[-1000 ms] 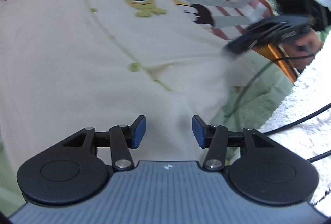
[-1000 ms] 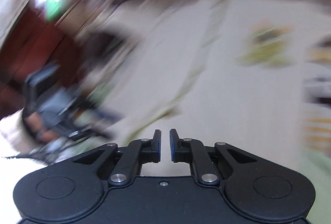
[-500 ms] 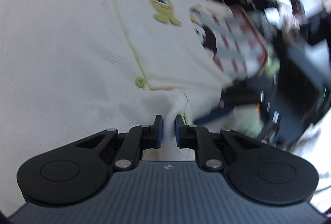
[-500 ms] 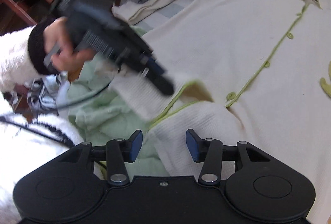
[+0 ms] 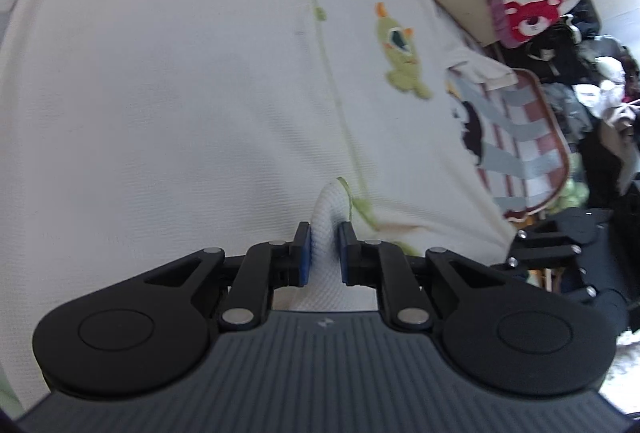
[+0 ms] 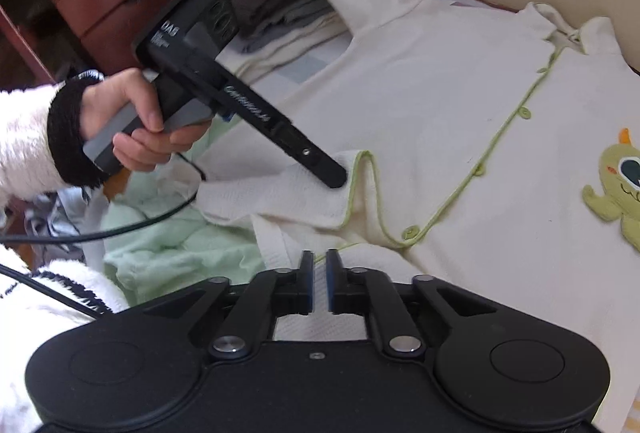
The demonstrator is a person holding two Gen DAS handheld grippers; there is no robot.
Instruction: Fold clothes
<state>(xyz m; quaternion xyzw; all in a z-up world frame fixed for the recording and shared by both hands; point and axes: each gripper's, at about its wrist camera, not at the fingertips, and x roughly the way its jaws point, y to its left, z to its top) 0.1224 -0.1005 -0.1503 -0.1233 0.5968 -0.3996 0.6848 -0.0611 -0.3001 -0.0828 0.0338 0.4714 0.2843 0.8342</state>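
Left wrist: cream romper (image 5: 180, 93) spread flat; left gripper (image 5: 324, 253) now pinches its hem; right gripper (image 6: 318, 283) has narrowed onto fabric.

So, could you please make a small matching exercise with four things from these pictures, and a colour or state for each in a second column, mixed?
Things:
1. left tool
2. monster patch
3. cream garment
4. bear print

Colour or state:
A. red
B. spread out flat, with green trim
C. shut on a pinched fold of fabric
D. green with orange horns

Pairs: 1-C, 2-D, 3-B, 4-A
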